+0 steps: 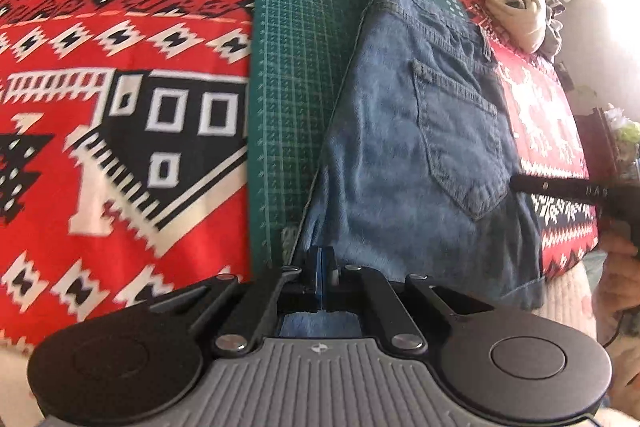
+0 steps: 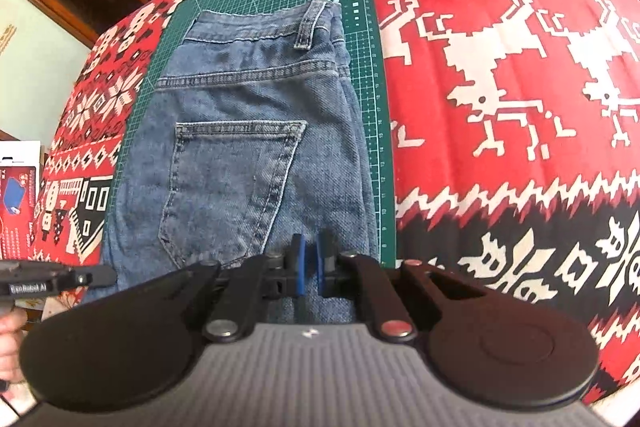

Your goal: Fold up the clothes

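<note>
Jeans (image 2: 240,147) folded lengthwise on mat (image 1: 296,67). Denim heavy, stiff-ish: grip hem. Left gripper (image 1: 322,263) pinching near edge; right gripper (image 2: 310,263) jaws slightly apart.

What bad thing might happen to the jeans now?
The left gripper looks pinched on the jeans at one thin edge, so the denim might slip out. The right gripper shows a small gap between its pads, so that side may stay behind and the fold go crooked.

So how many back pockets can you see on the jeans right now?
1: a back pocket on the top face of the folded jeans, below the waistband. A second may be folded underneath, hidden.
</note>
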A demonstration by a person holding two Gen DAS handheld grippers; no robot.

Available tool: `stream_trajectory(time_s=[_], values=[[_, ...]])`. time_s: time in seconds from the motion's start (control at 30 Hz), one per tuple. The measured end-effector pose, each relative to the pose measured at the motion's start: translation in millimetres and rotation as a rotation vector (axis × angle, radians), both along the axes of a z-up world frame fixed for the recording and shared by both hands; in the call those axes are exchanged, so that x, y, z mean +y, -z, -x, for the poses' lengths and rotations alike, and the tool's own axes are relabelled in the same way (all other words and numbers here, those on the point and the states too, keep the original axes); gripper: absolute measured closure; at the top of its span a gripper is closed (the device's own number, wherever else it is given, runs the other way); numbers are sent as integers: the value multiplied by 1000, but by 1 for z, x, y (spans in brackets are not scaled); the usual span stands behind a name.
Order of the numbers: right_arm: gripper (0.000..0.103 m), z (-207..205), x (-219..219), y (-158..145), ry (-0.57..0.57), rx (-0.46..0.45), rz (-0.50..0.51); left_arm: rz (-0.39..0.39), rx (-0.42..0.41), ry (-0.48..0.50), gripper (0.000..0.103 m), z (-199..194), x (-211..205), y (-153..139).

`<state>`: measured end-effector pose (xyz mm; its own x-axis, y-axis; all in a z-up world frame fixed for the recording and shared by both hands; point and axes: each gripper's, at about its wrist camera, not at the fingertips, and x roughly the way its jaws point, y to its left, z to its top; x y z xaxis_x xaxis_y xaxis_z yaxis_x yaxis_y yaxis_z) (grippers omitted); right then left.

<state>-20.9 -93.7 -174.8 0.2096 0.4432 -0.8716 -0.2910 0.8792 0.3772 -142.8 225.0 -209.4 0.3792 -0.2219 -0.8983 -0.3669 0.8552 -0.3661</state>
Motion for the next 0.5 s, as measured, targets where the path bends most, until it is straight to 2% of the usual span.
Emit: stream_trajectory(time_s=[0.2, 0.5], values=[[99, 0, -3, -1, -2, 5, -6, -3, 9, 0, 100, 14, -2, -1], [97, 29, -3, -6, -62, -7, 46, -8, 22, -1, 100, 32, -4, -2]])
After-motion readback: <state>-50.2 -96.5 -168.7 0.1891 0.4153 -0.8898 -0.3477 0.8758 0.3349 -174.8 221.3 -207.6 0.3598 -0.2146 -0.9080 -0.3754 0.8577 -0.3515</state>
